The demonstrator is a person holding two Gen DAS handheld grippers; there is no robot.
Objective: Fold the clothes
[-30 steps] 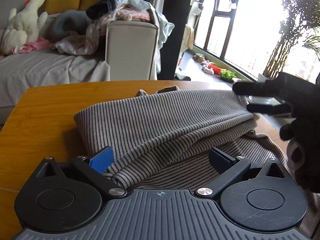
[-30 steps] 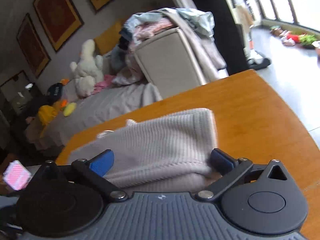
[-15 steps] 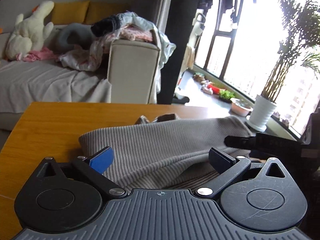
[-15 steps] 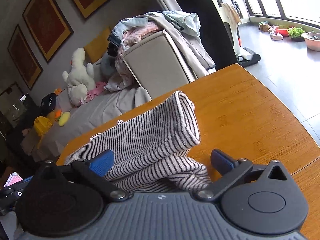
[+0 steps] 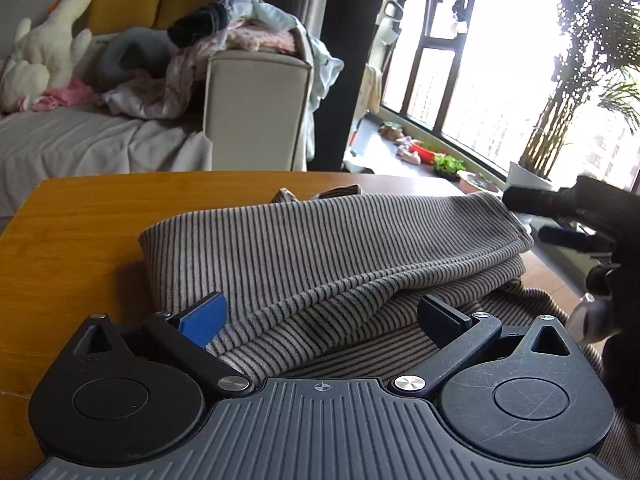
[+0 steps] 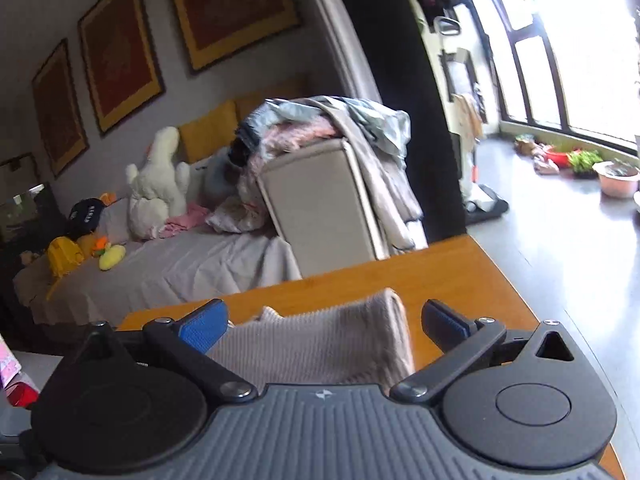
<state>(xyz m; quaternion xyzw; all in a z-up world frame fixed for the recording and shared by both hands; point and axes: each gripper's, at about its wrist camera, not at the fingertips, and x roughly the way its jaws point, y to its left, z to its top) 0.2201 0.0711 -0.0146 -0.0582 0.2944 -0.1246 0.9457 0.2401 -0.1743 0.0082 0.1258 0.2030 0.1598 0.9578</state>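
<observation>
A beige sofa (image 6: 328, 216) piled with laundry sits at 12 o'clock, three framed pictures (image 6: 228, 8) on the grey wall at 10. Bright windows (image 5: 500, 76) and a potted palm (image 5: 560, 112) fill 2 o'clock.

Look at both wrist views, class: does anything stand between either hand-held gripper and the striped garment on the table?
Nothing visible does. The striped garment lies on the wooden table directly between the open fingers of the left hand-held gripper, and its edge also sits between those of the right hand-held gripper.

Motion-blurred striped garment (image 6: 320, 344); right claw (image 5: 560, 216) cut off by frame edge
</observation>
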